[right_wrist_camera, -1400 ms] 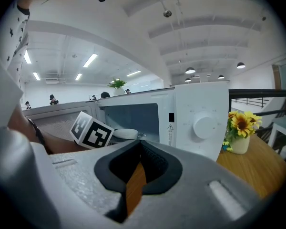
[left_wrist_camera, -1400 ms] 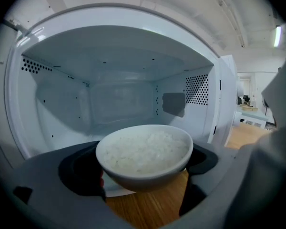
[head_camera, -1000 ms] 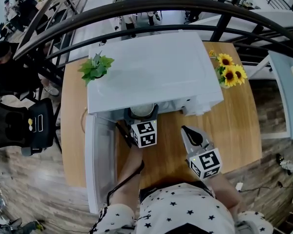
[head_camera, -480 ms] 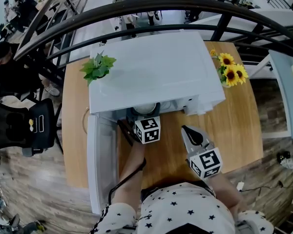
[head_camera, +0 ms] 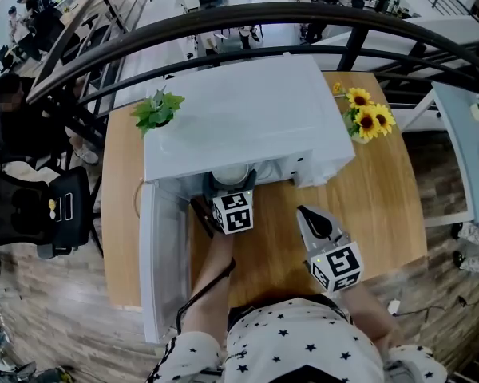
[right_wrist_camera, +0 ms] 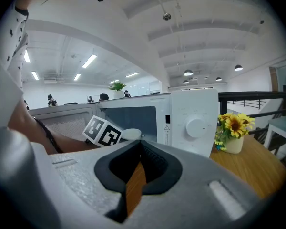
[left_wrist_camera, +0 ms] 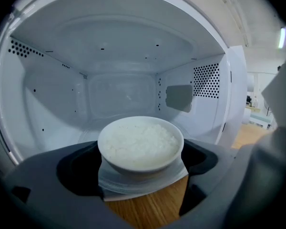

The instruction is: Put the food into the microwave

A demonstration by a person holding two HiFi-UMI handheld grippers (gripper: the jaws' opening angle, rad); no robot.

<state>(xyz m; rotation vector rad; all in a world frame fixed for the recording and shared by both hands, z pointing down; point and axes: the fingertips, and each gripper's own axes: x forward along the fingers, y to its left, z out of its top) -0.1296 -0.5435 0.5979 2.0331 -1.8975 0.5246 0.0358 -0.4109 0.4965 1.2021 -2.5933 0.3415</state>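
Bright, even white light from ceiling lamps point(right_wrist_camera: 188, 73), with fisheye bending, dark corners and softly blurred nearest surfaces.

From above, the roof of the microwave point(head_camera: 239, 110) covers its whole chamber. Only a sliver of the rice bowl point(head_camera: 230, 175) shows ahead of the fingertips of the left gripper point(head_camera: 230, 187), whose marker cube point(head_camera: 233, 211) hides the jaws themselves. Looking along those fingers point(left_wrist_camera: 71, 171), the bowl's foot sinks behind the dark pads, so I can't tell whether it touches the chamber floor. Past the fingers of the right gripper point(right_wrist_camera: 136, 175), that cube blocks all but the bowl's rim. The people point(head_camera: 20, 6) well beyond both sets of fingertips, past the railing point(head_camera: 223, 14), are too small to make out.
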